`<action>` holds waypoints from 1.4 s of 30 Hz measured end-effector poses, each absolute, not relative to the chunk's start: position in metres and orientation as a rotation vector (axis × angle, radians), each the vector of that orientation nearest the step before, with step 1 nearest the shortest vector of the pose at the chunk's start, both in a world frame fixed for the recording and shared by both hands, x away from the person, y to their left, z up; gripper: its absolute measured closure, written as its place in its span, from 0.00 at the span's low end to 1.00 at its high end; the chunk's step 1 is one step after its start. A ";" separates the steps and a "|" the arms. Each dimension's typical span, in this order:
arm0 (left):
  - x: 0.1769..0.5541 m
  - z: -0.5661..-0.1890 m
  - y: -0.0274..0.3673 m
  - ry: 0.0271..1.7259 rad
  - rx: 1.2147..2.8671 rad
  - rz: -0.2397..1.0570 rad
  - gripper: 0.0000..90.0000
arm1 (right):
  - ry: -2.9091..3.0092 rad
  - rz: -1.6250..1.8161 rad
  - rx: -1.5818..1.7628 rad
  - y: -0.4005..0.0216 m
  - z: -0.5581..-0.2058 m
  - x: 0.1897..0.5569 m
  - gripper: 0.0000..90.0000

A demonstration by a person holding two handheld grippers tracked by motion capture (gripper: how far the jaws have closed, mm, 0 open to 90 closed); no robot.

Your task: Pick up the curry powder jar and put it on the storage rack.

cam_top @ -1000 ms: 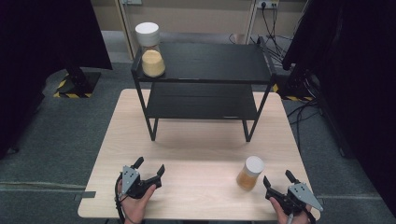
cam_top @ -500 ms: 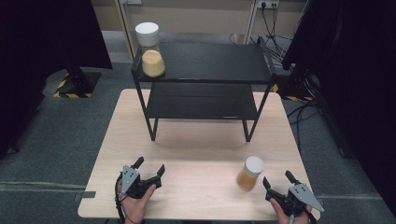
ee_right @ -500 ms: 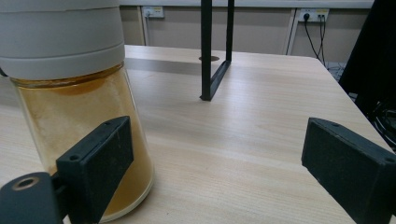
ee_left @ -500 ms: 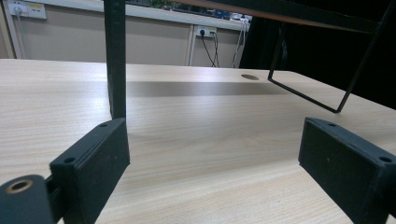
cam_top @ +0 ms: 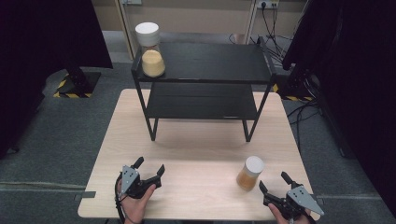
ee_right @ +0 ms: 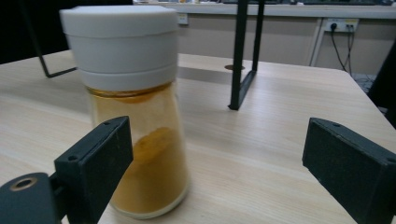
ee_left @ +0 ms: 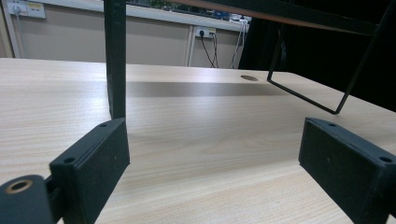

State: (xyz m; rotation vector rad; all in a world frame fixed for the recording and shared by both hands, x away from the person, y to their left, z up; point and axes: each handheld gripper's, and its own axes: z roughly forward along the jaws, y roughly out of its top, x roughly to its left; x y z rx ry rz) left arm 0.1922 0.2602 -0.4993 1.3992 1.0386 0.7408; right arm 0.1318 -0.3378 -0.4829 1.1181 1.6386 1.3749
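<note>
While unheld, jar upright, lid up

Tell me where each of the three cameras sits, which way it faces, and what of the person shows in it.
High view: above the person's side, looking forward and down on the table and black rack; both hands with the left gripper and right gripper enter from the bottom.
Left gripper view: low over the tabletop, facing a rack leg; its own open jaws show.
Right gripper view: low, facing the jar standing just ahead of its left jaw; its jaws, just opened, do not touch it.
Shared: both gripper views show the rack's legs; the high view also shows that jar.
</note>
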 end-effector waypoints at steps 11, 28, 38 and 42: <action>0.194 -0.500 0.262 1.018 1.409 0.732 0.08 | 1.686 1.430 1.024 -0.328 -0.470 0.140 0.10; 0.194 -0.499 0.263 1.016 1.413 0.730 0.07 | 1.751 1.421 0.979 -0.314 -0.452 0.169 0.19; 0.194 -0.499 0.263 1.017 1.413 0.727 0.07 | 1.775 1.414 0.975 -0.313 -0.450 0.177 0.30; 0.195 -0.499 0.263 1.017 1.413 0.726 0.07 | 1.786 1.412 0.956 -0.312 -0.449 0.178 0.36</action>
